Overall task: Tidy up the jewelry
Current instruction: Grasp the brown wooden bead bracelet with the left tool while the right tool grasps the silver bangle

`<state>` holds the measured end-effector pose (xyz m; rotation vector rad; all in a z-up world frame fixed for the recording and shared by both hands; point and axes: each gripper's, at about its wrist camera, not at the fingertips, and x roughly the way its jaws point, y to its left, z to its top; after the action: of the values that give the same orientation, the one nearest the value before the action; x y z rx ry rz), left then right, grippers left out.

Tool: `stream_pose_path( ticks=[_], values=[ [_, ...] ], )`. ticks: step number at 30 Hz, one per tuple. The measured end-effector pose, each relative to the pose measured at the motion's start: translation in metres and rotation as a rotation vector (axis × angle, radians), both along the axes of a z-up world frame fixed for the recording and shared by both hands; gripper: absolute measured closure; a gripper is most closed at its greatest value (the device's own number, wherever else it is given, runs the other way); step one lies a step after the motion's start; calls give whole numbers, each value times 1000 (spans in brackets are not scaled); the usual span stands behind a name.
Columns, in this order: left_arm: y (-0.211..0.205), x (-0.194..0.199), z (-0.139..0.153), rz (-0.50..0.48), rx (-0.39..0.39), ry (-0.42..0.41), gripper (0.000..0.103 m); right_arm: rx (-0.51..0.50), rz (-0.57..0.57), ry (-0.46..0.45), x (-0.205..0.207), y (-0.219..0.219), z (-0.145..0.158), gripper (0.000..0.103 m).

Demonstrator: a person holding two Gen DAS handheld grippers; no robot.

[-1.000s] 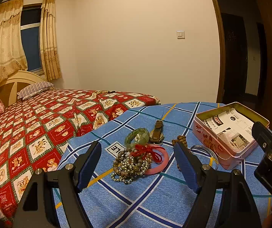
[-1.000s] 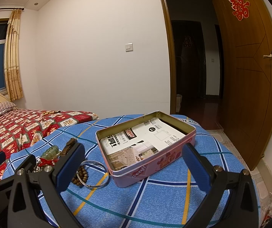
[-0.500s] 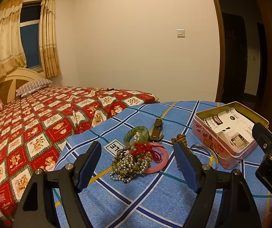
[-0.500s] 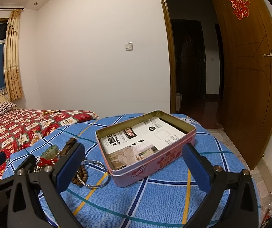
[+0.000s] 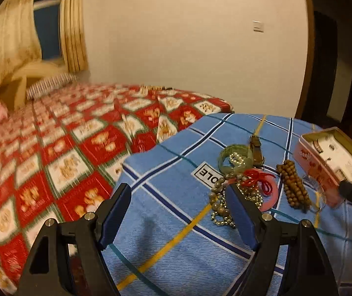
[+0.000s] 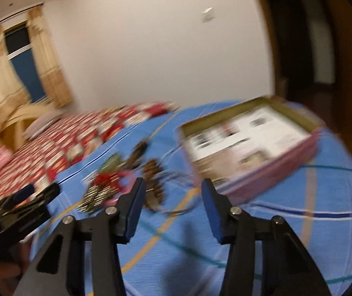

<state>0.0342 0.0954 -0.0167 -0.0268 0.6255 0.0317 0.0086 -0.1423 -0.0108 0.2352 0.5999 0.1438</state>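
Left wrist view shows the left gripper (image 5: 178, 202) with its two blue-padded jaws spread wide and nothing between them; it hangs over the blue checked cloth (image 5: 176, 234). Just behind its right finger lies the jewelry pile (image 5: 240, 182): a silver bead chain, a grey bead string, a pink ring with red cord and, a little further, a green bangle (image 5: 235, 159). Beyond the bangle lies a brown strap (image 5: 256, 149), perhaps of a watch. To the right of the pile is a brown wooden bead bracelet (image 5: 293, 182), and beside it a thin clear bangle that I can see only in part. Further to the right stands the open pink tin (image 5: 309, 157) with printed paper inside; a black fingertip of the other tool is in front of it. To the left of the gripper, beyond the cloth's edge, is the red patterned bedspread (image 5: 65, 148).

Right wrist view is strongly blurred. The right gripper (image 6: 173, 199) has its jaws half apart and they are closing; no object is between the pads, only the cloth below. Ahead and a little left of it are the brown beads (image 6: 153, 170) and the rest of the pile; ahead to the right is the tin (image 6: 286, 162). At far left the left gripper (image 6: 28, 197) appears.
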Motion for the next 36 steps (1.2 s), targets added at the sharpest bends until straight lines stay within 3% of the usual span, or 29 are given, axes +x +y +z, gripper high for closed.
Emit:
stream_pose_path(
  ticks=[2,8,15,20,23,30,33,36],
  values=[
    [5,2,-1,2,-26,14,25,4,67,36,13,16,-2,68],
    [-12,-1,1,-75,5,8,25,-72,145,155,41,40,-21,73],
    [-29,2,-2,-142,-8,37,25,-150,168,276,51,32,-43,76],
    [-41,0,0,-187,-17,31,25,-190,216,231,42,32,-36,90],
    [-49,1,-1,-212,-15,33,25,-85,233,168,30,18,-27,95],
    [-78,12,3,-287,-66,46,25,124,238,51,12,-14,-6,95],
    [-97,21,4,-330,-56,54,24,117,220,28,12,-16,0,95],
    [-115,42,-2,-348,-55,116,24,86,225,70,12,-15,-4,90]
  ],
)
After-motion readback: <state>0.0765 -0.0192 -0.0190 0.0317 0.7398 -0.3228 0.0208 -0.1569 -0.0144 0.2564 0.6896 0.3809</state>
